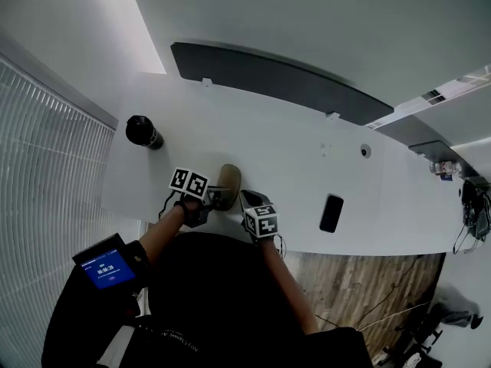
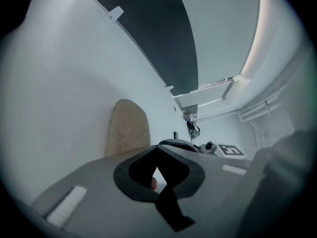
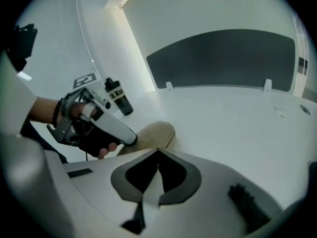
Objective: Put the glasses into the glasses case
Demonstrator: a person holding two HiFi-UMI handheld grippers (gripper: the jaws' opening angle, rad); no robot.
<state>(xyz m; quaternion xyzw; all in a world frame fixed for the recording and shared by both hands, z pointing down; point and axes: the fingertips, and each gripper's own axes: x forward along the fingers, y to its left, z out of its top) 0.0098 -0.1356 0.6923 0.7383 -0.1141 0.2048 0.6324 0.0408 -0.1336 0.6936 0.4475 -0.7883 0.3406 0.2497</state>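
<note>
A tan, oval glasses case (image 1: pixel 229 182) lies shut on the white table (image 1: pixel 291 159), close to the near edge. No glasses show in any view. My left gripper (image 1: pixel 218 198) sits at the case's near left end, jaws shut with nothing between them. My right gripper (image 1: pixel 247 200) is just right of the case, also shut and empty. In the left gripper view the case (image 2: pixel 127 128) lies ahead and left of the shut jaws (image 2: pixel 157 151). In the right gripper view the case (image 3: pixel 152 134) lies just beyond the shut jaws (image 3: pixel 158 153), with the left gripper (image 3: pixel 101 123) beside it.
A black bottle (image 1: pixel 143 132) lies at the table's left end, seen too as a bottle (image 3: pixel 117 96) in the right gripper view. A dark phone (image 1: pixel 331 213) lies to the right near the front edge. A dark panel (image 1: pixel 276 79) runs along the far edge.
</note>
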